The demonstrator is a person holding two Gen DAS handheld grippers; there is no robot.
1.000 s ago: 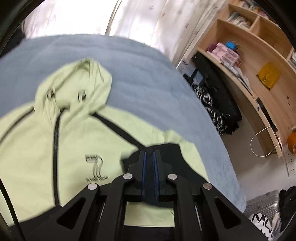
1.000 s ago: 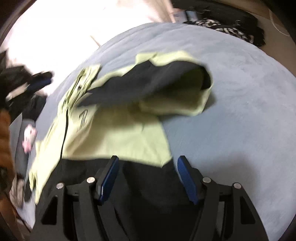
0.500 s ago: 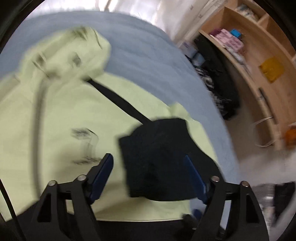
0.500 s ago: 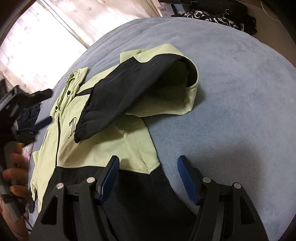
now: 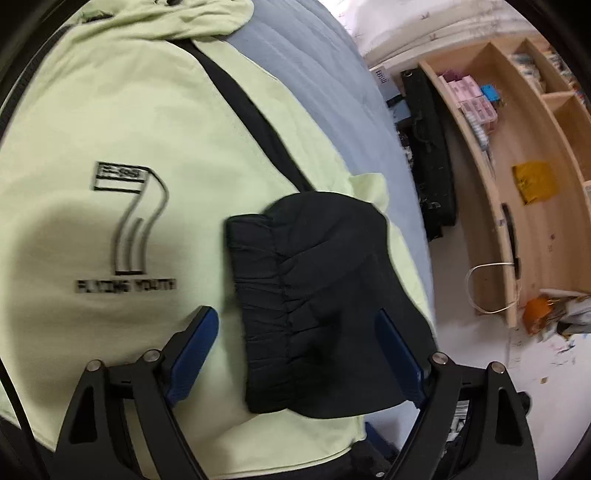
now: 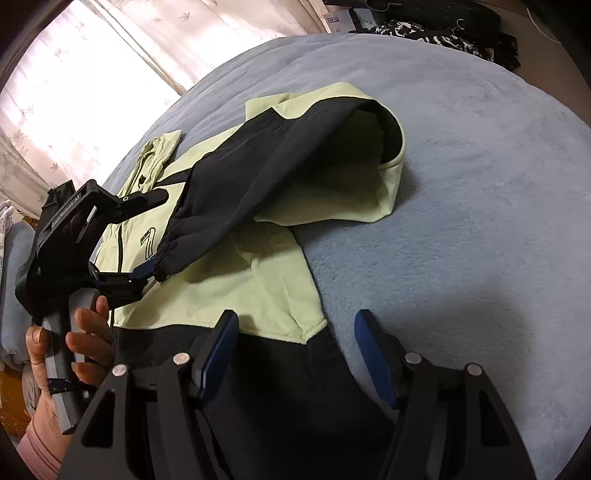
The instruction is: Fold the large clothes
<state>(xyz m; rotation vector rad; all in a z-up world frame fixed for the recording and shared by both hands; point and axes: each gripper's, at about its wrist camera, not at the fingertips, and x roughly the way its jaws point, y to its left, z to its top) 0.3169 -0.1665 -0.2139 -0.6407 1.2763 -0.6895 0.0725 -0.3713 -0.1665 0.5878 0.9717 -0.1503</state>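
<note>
Across the blue bed point(image 6: 461, 192) lies a light-green hoodie point(image 5: 122, 122), front up, its hood point(image 5: 166, 18) toward the curtains point(image 6: 155, 33) and its black hem point(image 6: 258, 387) nearest the right gripper point(image 6: 295, 354). One black sleeve point(image 6: 258, 177) is folded across the chest, its gathered cuff point(image 5: 266, 302) resting on the green cloth beside the printed "7" logo point(image 5: 133, 225). Wooden shelves point(image 5: 517, 147) stand past the bed's edge. A hand point(image 6: 62, 350) holds the left gripper point(image 5: 299, 347) low over the cuff; its jaws are opening, the cuff between them with the pads clear of it. The right gripper's jaws stand apart over the hem, holding nothing.
</note>
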